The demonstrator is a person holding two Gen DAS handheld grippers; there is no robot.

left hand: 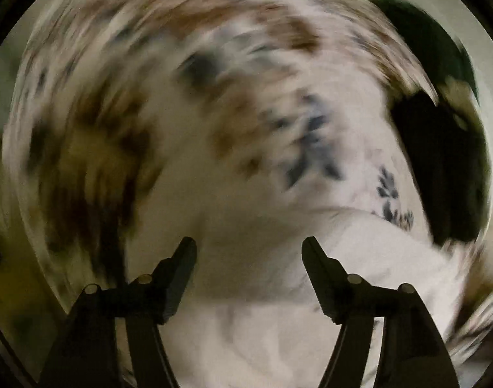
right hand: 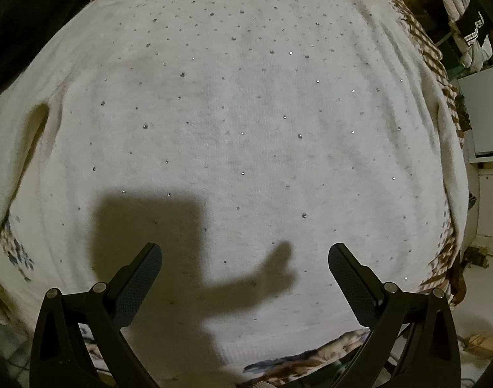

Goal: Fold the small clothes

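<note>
Hovering over the white knit garment (right hand: 240,123), the right tool (right hand: 245,252) points steeply down with its jaws spread wide and nothing between them; its shadow falls on the cloth just ahead of the fingertips, so it seems to sit close above the fabric, probably ready to pinch a part of it for a fold. The garment, dotted with small shiny studs, lies spread flat and mostly smooth, which suits folding, on a flower-patterned cover (right hand: 311,359) that shows along its lower and right edges; whether that is a bed or a tabletop I cannot tell. The left tool (left hand: 249,245) also stands open with nothing between its jaws, above plain white cloth (left hand: 262,291), with the flowered print (left hand: 388,190) beyond; that view is heavily smeared by motion, so little more can be read. No container appears in either view, only some hanging clothes (right hand: 472,32) well off at the far right.
</note>
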